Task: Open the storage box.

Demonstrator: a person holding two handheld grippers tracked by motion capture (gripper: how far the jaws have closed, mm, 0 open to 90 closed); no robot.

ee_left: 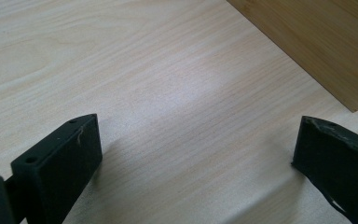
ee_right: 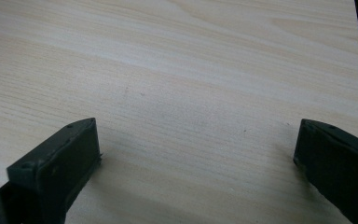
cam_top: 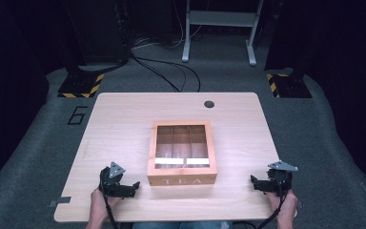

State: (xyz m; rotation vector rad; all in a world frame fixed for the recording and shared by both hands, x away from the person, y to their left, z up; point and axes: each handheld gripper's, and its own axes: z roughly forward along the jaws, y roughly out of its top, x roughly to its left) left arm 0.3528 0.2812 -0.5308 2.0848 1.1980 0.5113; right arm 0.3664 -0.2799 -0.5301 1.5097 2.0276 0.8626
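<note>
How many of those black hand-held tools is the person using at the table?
2. The left tool sits by the near-left corner of the wooden tea box; the right tool sits off the box's near-right side. Both are open and hold nothing.

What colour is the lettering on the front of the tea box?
White: "TEA" stands in pale letters on the orange-brown wooden tea box, best seen in the high view.

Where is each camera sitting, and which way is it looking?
High view: above the person's side, looking forward and down at the table, the wooden tea box, both hands and both grippers.
Left gripper view: rides on the left gripper, looking along its open jaws at the tabletop and a corner of the tea box.
Right gripper view: rides on the right gripper, looking along its open jaws at bare tabletop.
Shared: all three show the pale wood table.
</note>
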